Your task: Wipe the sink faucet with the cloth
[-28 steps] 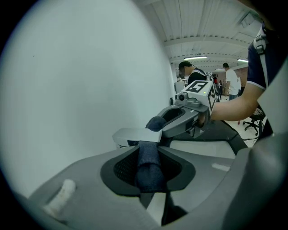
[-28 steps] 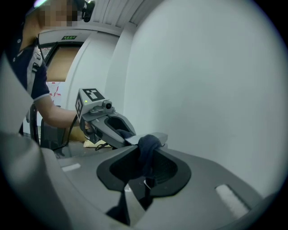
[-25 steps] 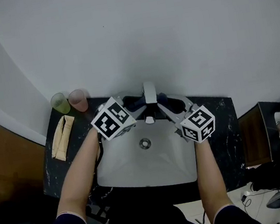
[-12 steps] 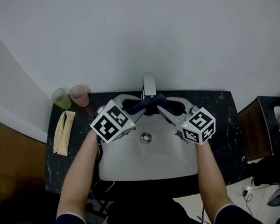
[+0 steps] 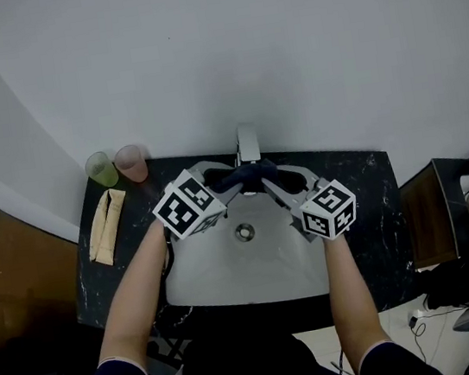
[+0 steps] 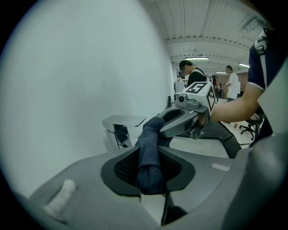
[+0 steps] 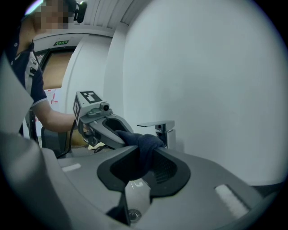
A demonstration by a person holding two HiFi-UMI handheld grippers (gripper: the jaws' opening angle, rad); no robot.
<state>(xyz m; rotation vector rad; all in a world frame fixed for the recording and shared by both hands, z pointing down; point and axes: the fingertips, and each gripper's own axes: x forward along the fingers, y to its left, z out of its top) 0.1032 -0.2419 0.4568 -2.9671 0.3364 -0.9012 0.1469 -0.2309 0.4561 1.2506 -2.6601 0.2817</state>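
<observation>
A dark blue cloth (image 5: pixel 246 174) is stretched between my two grippers, just in front of the chrome faucet (image 5: pixel 248 141) at the back of the white sink (image 5: pixel 246 263). My left gripper (image 5: pixel 227 181) is shut on the cloth's left end, my right gripper (image 5: pixel 270 179) on its right end. In the left gripper view the cloth (image 6: pixel 150 134) runs from my left gripper (image 6: pixel 152 173) up to the right gripper's fingers (image 6: pixel 180 121), with the faucet (image 6: pixel 120 128) to its left. The right gripper view shows the cloth (image 7: pixel 143 143) bunched in my right gripper (image 7: pixel 144 168), beside the faucet (image 7: pixel 163 130).
A green cup (image 5: pixel 101 170) and a pink cup (image 5: pixel 131 163) stand at the back left of the black counter (image 5: pixel 368 206). A tan packet (image 5: pixel 105 223) lies in front of them. The white wall rises right behind the faucet. People stand far off in the room.
A second ago the faucet's spout showed in front of the cloth; now the cloth lies across the spout and hides its end. Both grippers have sunk a little.
</observation>
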